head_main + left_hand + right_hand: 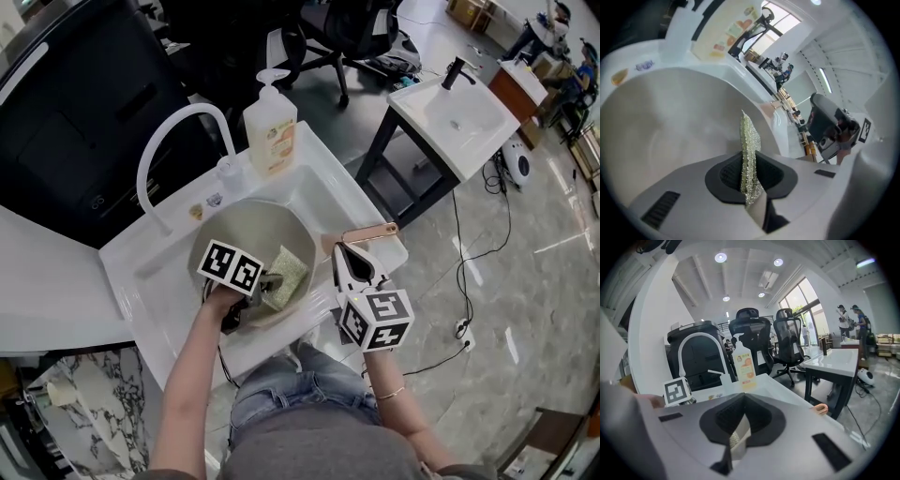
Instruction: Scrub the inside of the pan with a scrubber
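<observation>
Pan [246,228], round, of dull grey-beige metal, lies in the basin of a white sink [323,192], and the left gripper view looks down into its bare inside [670,126]. At the far left of the sink a white arched faucet [173,127] rises above the rim. Just right of it, inside the pan, the left tool [267,281] has its jaws pinched on a yellow-green glittery scrubber pad [287,272]. In that tool's own view [749,183] the pad [750,140] stands on edge between the dark pads and sticks out beyond them toward the pan wall. Behind the pan, on the back rim of the sink, stands a pale pump bottle with an orange label [271,127], also seen past the right tool [744,366]. Further right, the pan's rose-gold handle [375,231] reaches over the sink's edge. The right tool [343,251] meets it near the pan, jaws pressed almost together [738,427] on a thin strip of it, while the handle's looped end [819,408] shows to the side. At the far right stands a second white basin on a dark frame [455,112].
</observation>
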